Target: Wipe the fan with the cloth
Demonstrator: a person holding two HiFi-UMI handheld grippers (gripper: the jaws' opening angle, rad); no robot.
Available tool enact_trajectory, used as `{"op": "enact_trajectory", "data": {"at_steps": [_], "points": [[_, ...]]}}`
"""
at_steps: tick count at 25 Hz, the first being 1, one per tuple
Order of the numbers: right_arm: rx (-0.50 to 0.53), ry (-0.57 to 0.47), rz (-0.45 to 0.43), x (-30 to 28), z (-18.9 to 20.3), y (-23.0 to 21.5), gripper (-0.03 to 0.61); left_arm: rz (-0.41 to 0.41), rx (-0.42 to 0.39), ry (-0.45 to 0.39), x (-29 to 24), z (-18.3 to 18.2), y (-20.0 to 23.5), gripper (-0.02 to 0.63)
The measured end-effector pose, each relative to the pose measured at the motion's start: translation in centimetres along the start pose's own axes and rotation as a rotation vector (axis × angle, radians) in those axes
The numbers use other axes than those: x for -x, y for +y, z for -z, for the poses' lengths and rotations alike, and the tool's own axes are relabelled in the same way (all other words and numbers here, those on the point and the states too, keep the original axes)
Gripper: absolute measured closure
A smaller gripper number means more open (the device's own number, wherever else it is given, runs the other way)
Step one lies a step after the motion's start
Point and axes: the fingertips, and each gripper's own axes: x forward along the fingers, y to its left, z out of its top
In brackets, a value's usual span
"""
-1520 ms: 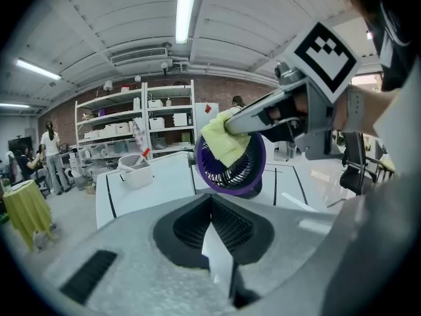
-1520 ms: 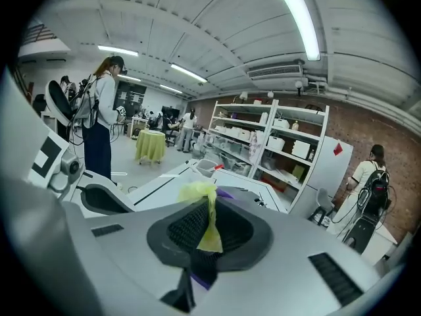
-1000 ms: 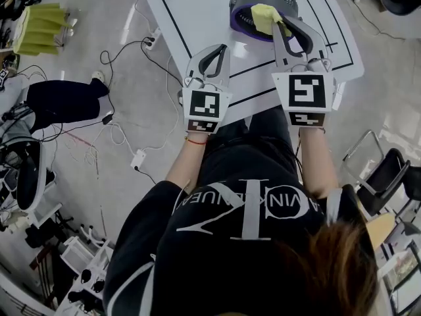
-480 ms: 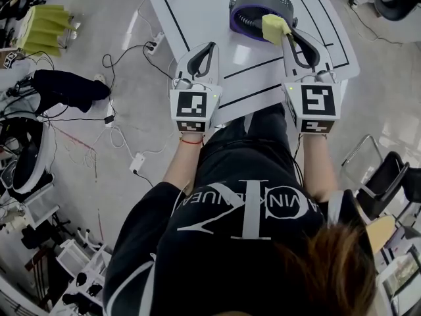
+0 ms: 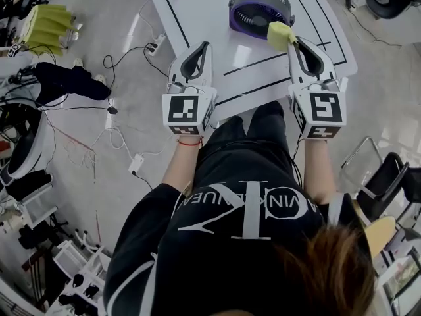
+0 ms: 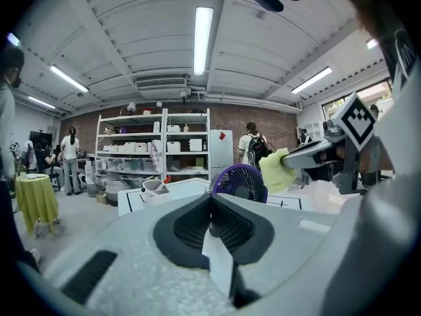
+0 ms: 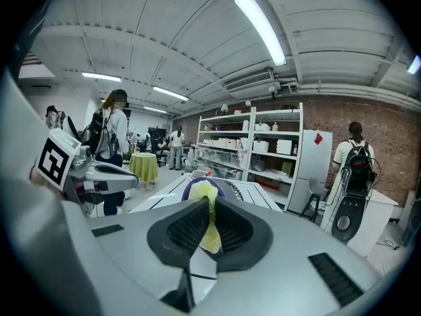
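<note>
The right gripper [image 5: 291, 40] clamps the yellow cloth [image 5: 279, 35] at its tips, by the near rim of the purple fan [image 5: 256, 8] just ahead. The left gripper [image 5: 206, 45] has its jaws together and empty, with the fan ahead to its right.

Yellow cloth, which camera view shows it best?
Head view: the yellow cloth shows whole, at the tip of the right gripper beside the purple-rimmed fan. Left gripper view shows it side-on, smaller; right gripper view only a strip pinched between its jaws.
</note>
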Motion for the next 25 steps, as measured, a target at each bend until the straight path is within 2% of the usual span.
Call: {"op": "enact_trajectory", "data": {"at_steps": [6, 25], "points": [[-0.004, -0.01, -0.018, 1.2, 0.6, 0.6, 0.551, -0.043, -0.005, -0.074, 1.9, -1.7, 0.6, 0.606], [0.019, -0.027, -0.068, 0.9, 0.2, 3.1, 0.551, -0.088, 0.035, -0.102, 4.5, -2.2, 3.0, 0.606]]}}
